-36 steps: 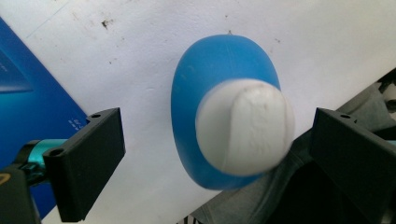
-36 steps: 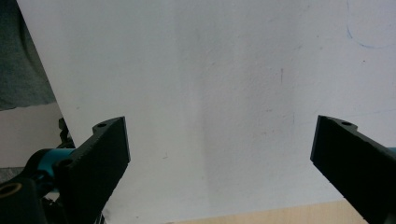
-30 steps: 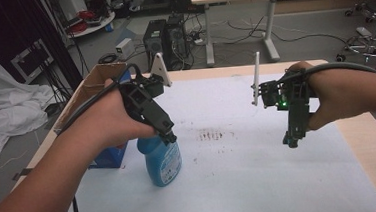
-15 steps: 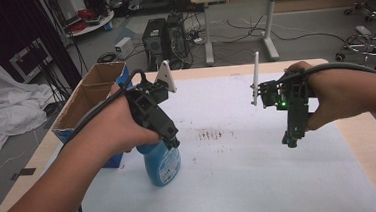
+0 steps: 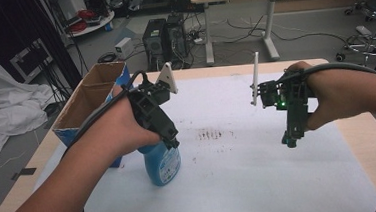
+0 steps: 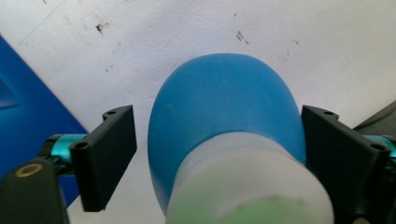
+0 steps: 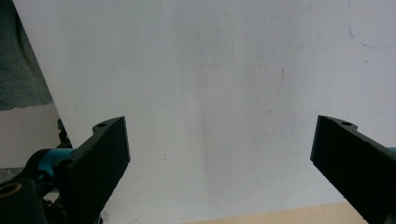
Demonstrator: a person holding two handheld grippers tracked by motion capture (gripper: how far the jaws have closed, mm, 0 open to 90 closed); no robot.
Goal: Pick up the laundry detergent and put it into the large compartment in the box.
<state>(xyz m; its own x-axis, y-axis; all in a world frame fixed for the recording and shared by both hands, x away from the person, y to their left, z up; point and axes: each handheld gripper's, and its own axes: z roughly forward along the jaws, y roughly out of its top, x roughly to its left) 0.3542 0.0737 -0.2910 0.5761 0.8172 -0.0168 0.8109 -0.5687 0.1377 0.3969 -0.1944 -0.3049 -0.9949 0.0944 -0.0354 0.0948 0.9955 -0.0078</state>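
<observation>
A blue spray-type bottle with a white label stands upright on the white mat, left of centre. My left gripper comes down over its top. In the left gripper view the bottle's blue shoulder and pale cap sit between the two jaws. The right-hand jaw is at the bottle's side and the left-hand one stands a small gap off it, so my left gripper is open around it. My right gripper hangs over the mat at the right, and in its own view the right gripper is wide open with nothing in it.
An open cardboard box with a blue side stands close behind and left of the bottle. A dark smudge marks the mat's middle. Bare wooden table edges the mat on the right.
My left gripper has shifted a little to the right and settled lower around the bottle's top. The bottle and my right gripper have stayed put.
</observation>
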